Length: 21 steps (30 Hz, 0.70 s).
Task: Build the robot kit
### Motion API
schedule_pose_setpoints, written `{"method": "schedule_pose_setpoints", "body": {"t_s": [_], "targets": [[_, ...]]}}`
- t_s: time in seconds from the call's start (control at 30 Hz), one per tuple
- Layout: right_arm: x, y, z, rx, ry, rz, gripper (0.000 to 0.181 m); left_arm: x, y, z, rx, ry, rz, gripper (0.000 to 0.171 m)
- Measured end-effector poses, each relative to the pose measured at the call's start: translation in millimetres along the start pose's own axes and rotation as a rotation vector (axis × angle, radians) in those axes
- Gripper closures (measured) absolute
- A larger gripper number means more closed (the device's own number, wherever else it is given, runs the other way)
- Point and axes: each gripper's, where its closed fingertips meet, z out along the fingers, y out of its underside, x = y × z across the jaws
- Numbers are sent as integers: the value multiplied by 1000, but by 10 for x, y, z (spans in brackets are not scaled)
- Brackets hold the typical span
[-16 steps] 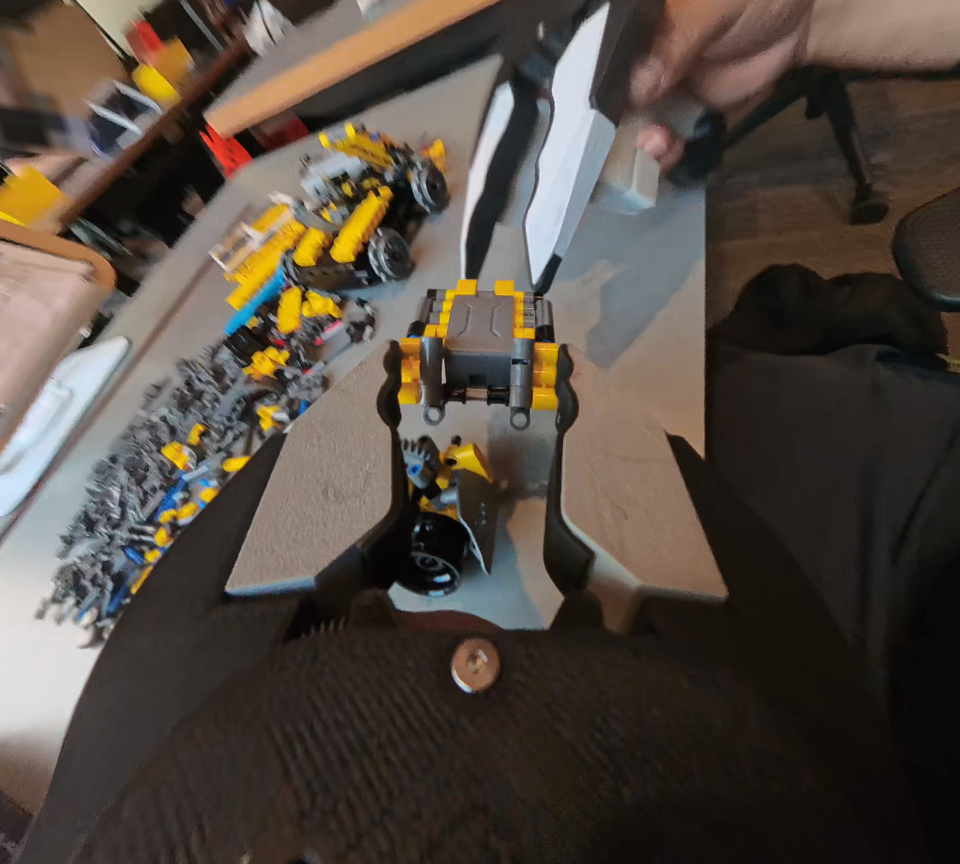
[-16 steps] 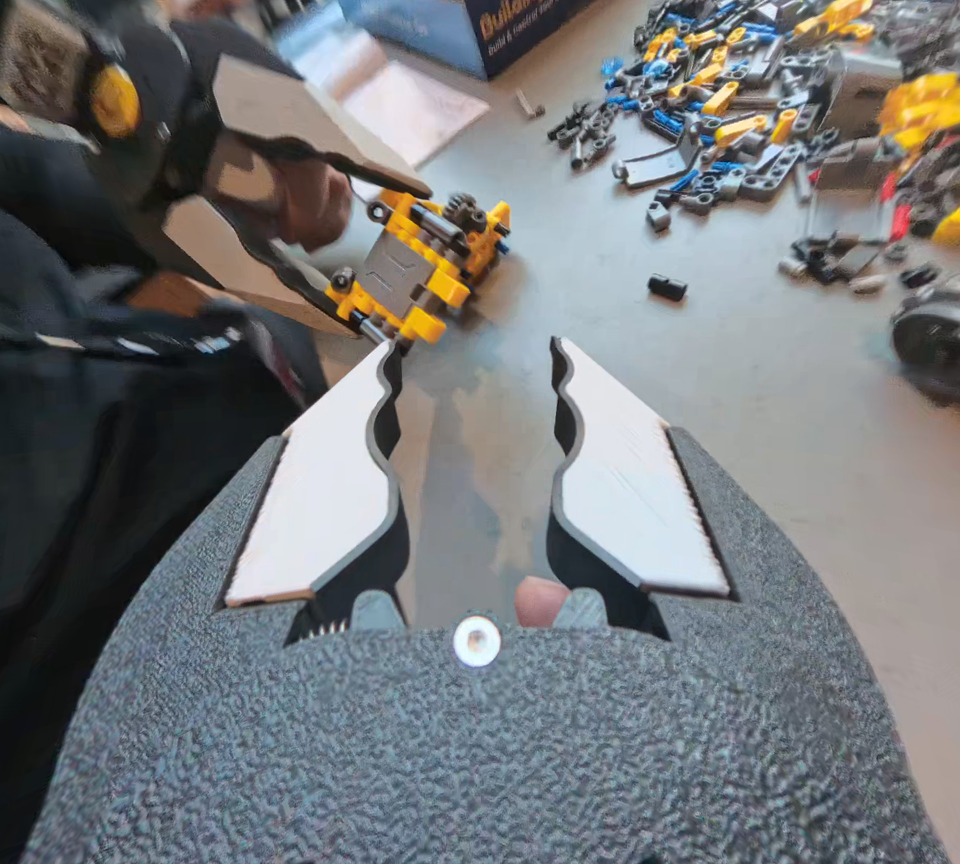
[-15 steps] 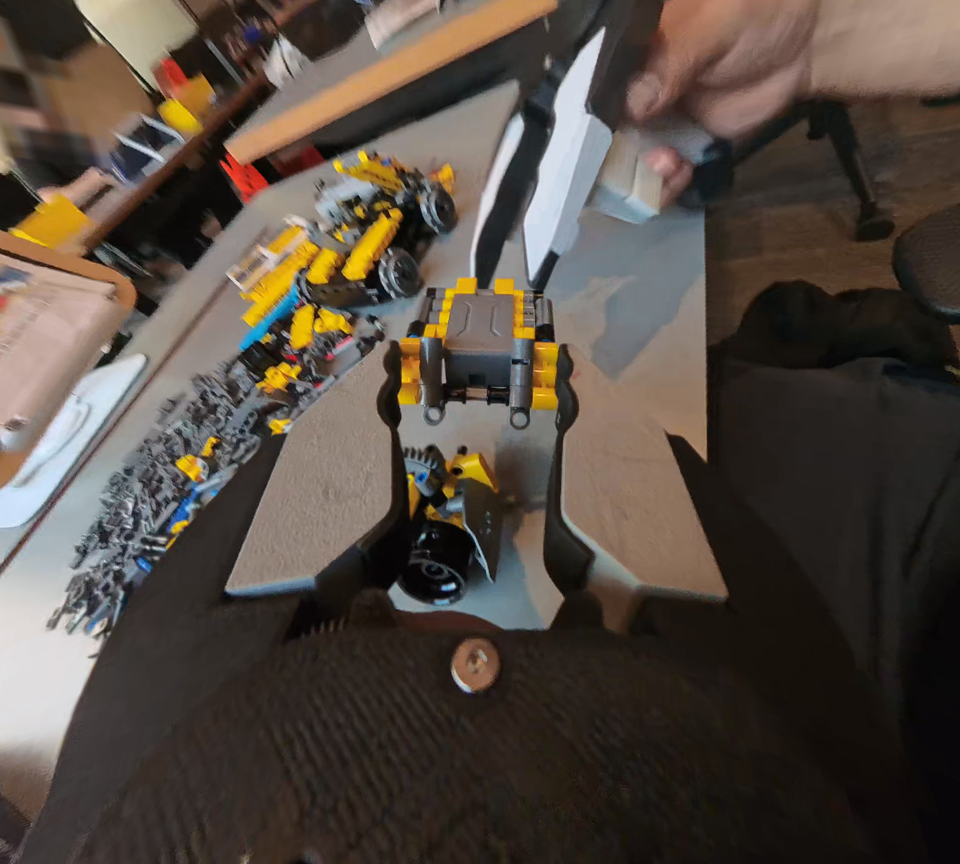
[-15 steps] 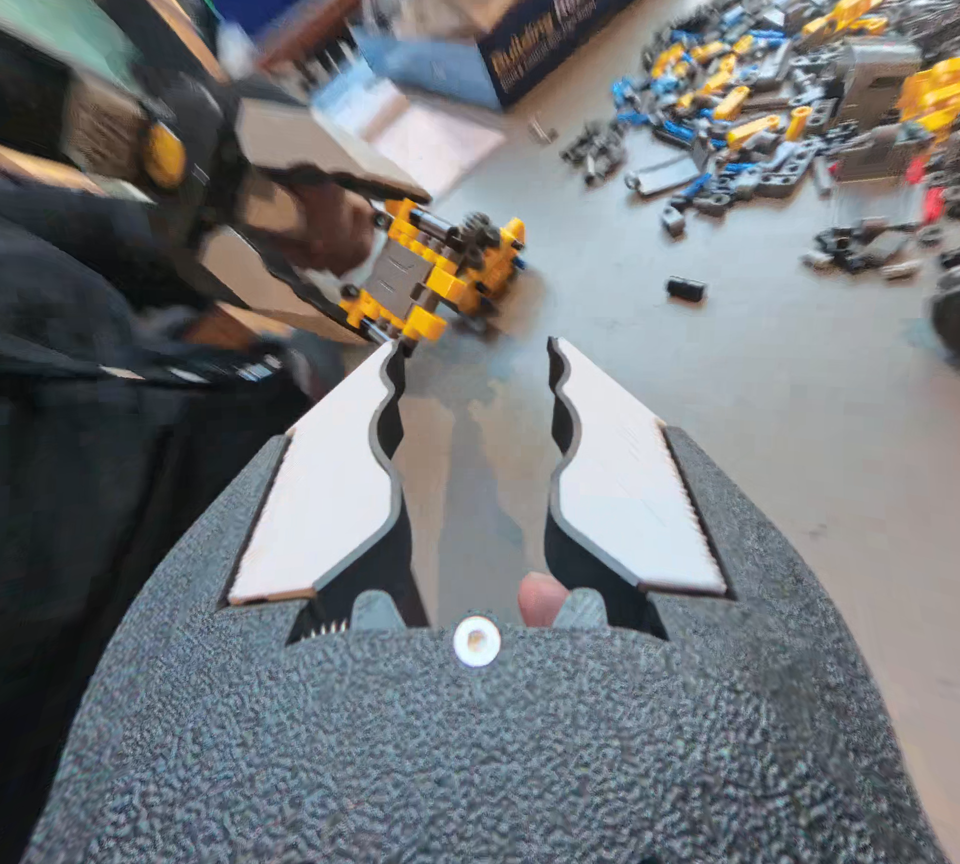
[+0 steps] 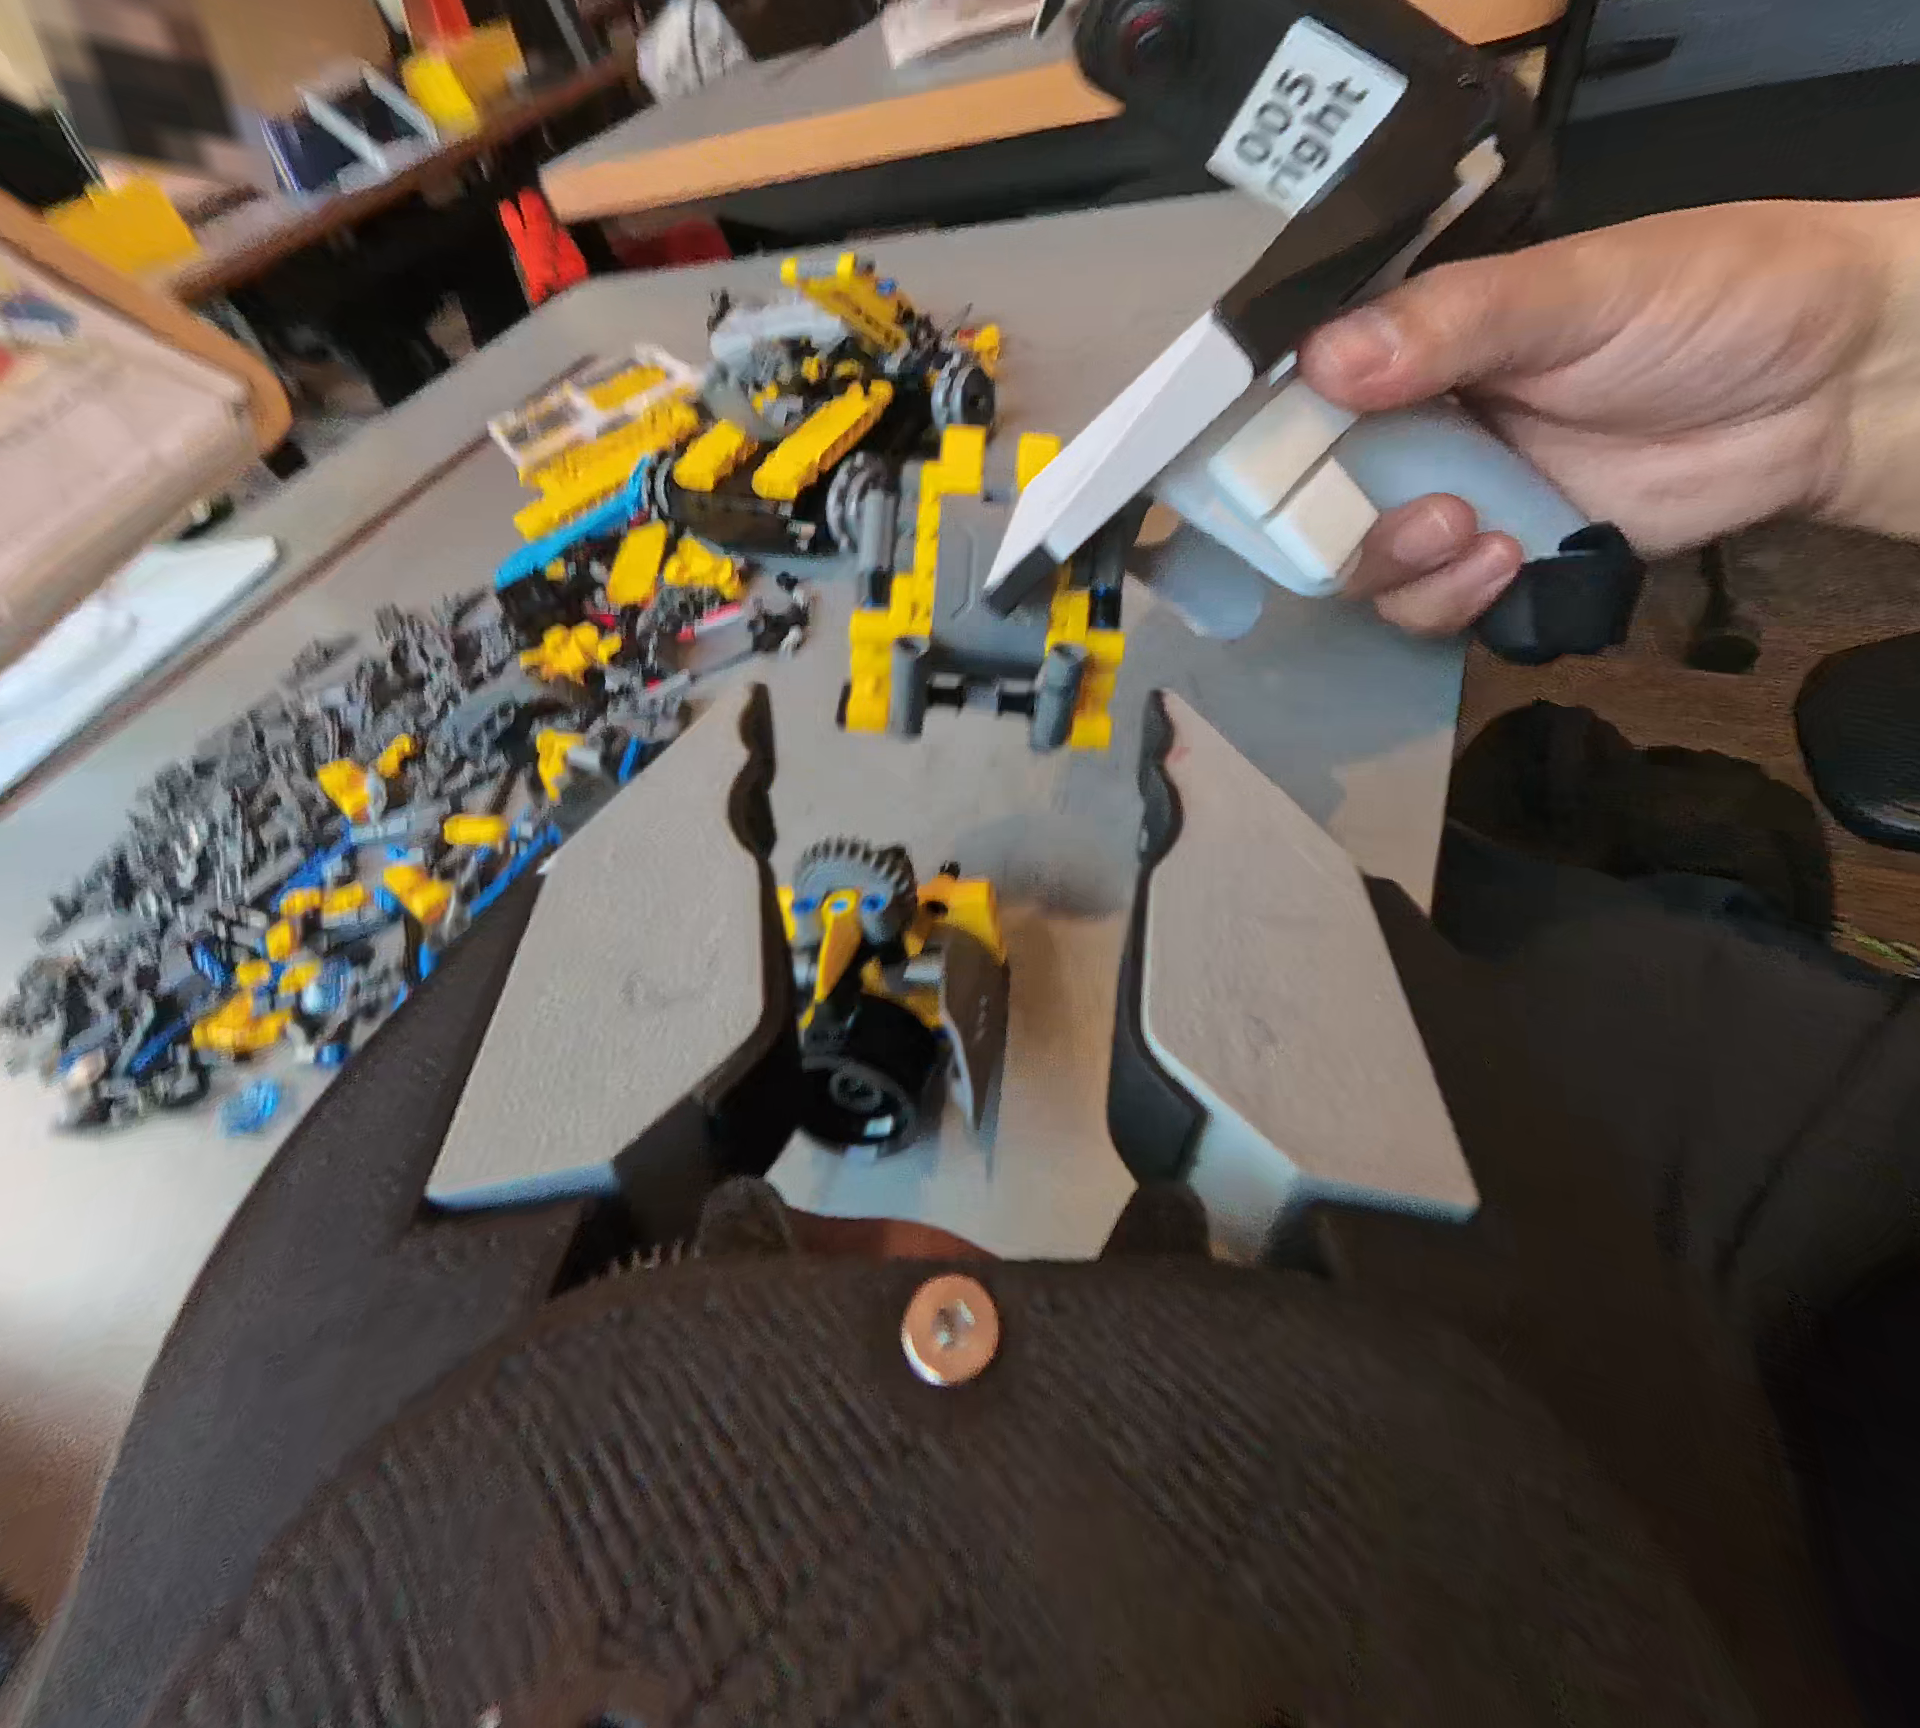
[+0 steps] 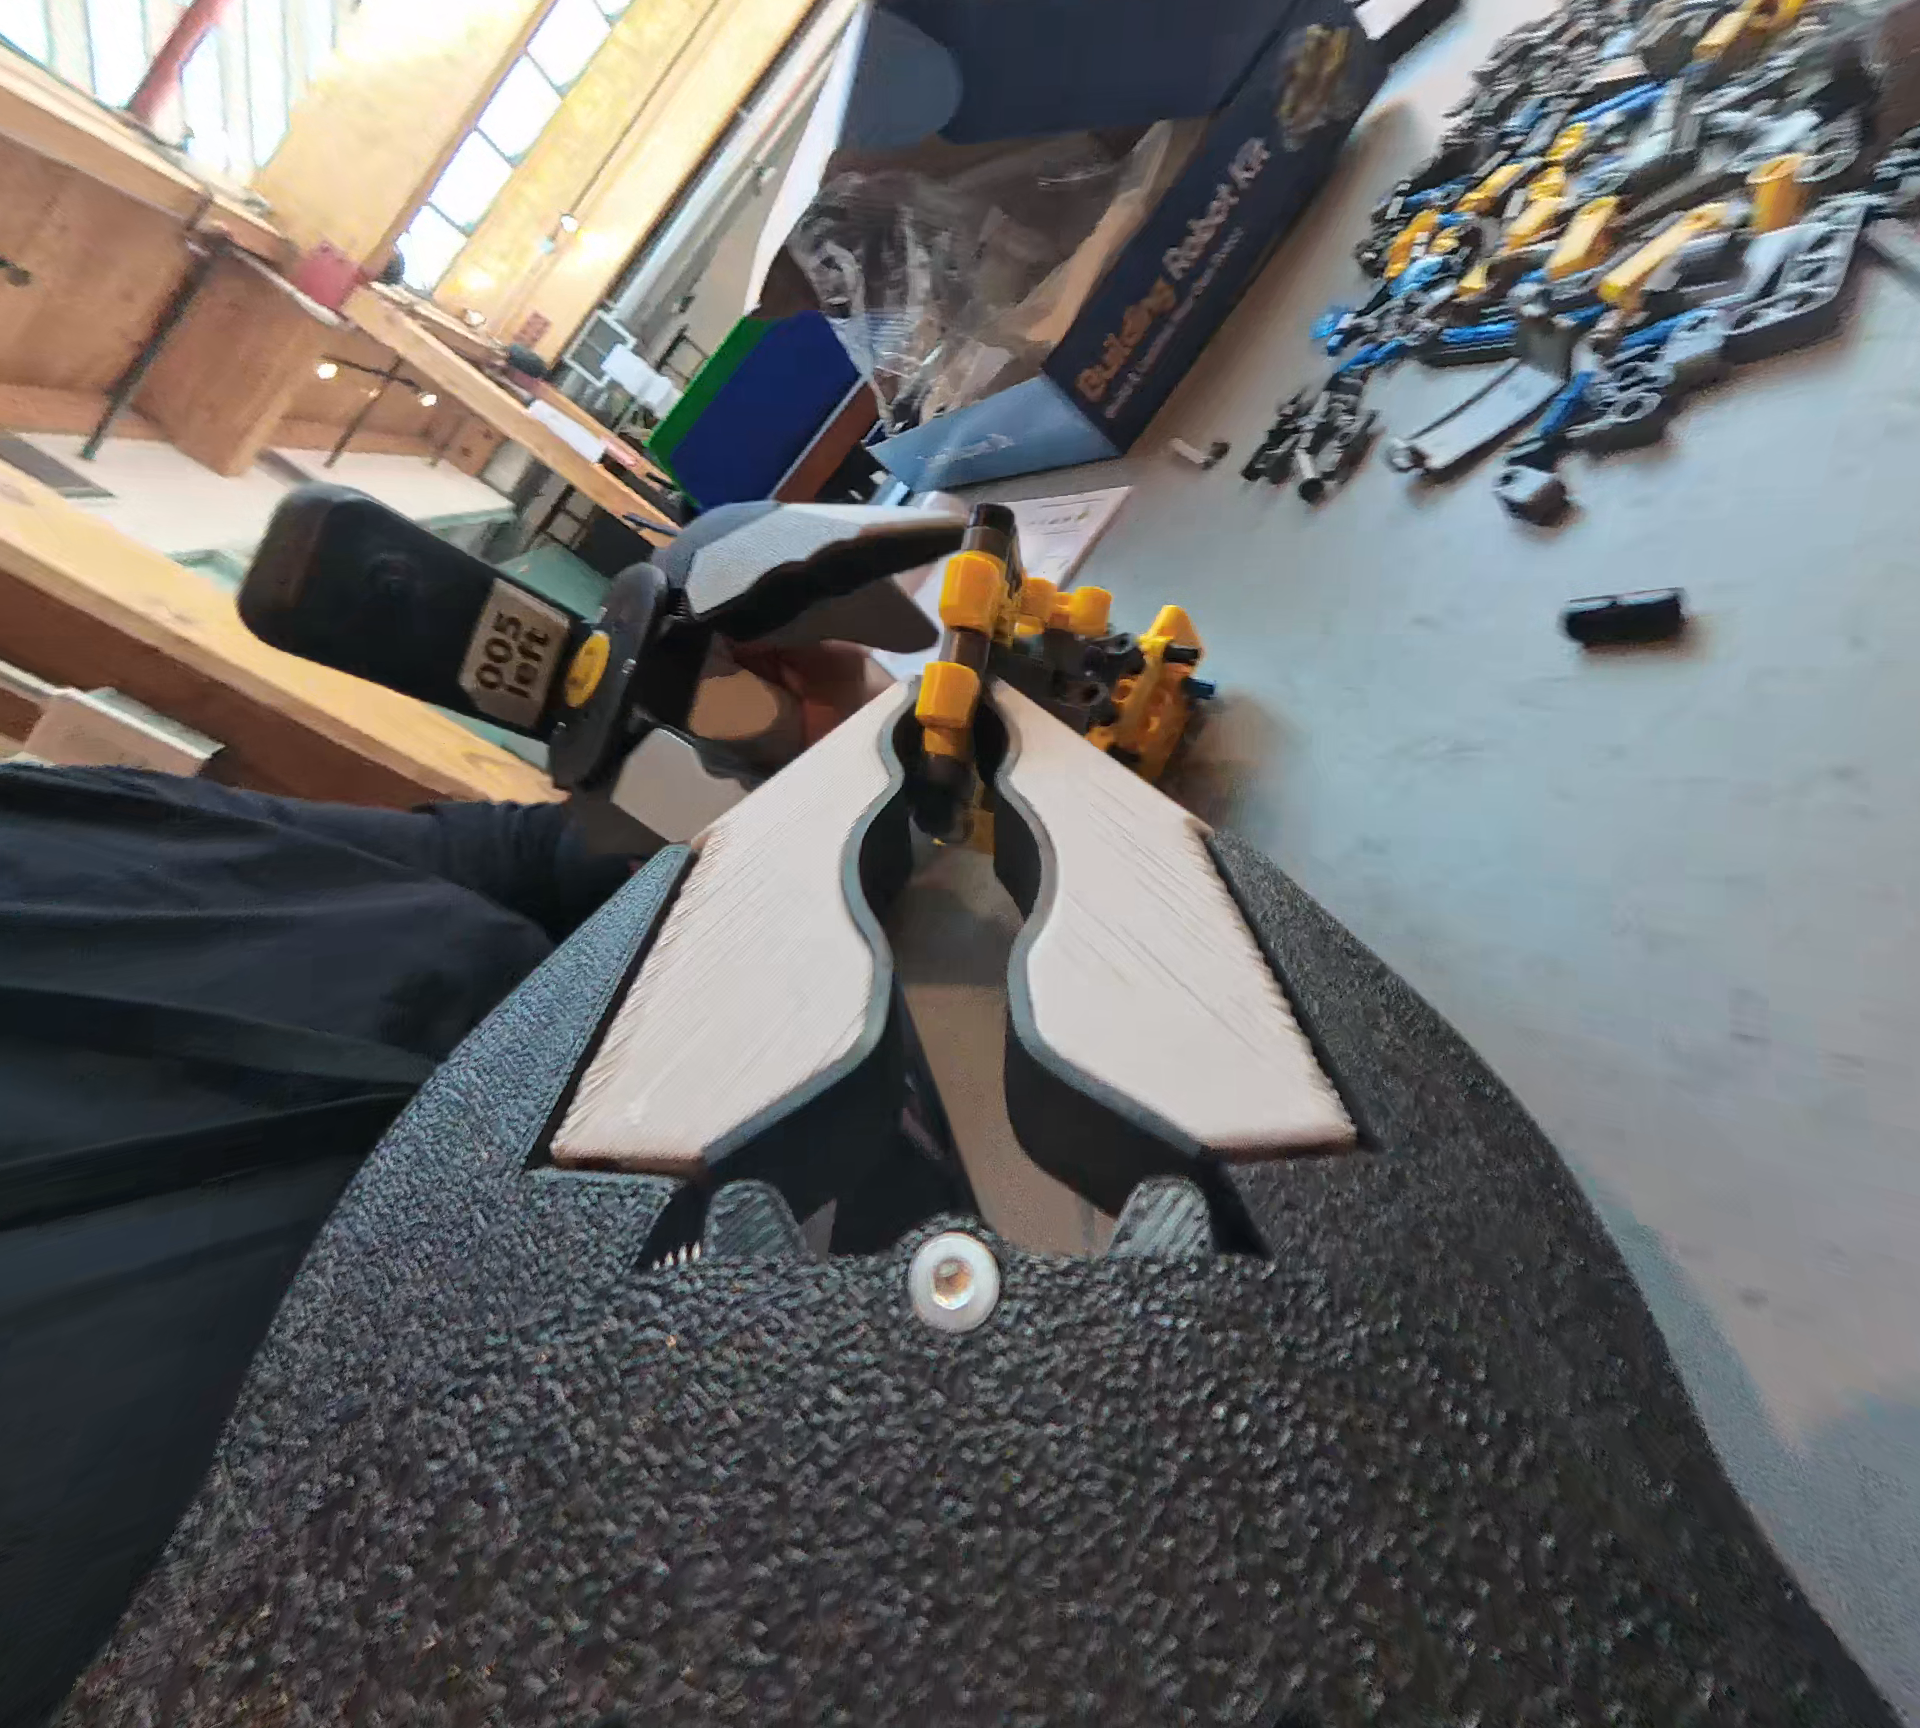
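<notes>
My right gripper (image 6: 951,743) is pinching the yellow and grey brick block (image 5: 982,613) by 1 thin edge, my left gripper (image 5: 951,743) spread wide just below the block, so it could twist loose and snap apart.

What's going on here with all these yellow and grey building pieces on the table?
A person holds a gripper in each hand at a grey table. The right gripper is shut on the edge of a yellow and grey block assembly. The left gripper is open, just short of that assembly, with a small wheeled sub-assembly lying between its fingers. Loose parts and a partly built vehicle lie to the left.
</notes>
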Motion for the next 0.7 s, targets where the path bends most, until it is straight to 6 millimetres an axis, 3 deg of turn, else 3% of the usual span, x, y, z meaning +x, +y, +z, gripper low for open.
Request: {"method": "schedule_pose_setpoints", "body": {"t_s": [0.17,0.3,0.5,0.7], "targets": [[436,-35,-51,-82,226,-9,174,-217,378,-134,-188,64,-136,100],[500,24,117,-158,265,-6,175,-240,683,-79,-333,118,-139,98],[533,61,253,-166,284,0,175,-151,801,-8,-405,176,-124,112],[524,96,261,-138,258,53,175,-158,812,-8,-411,161,-119,113]]}}
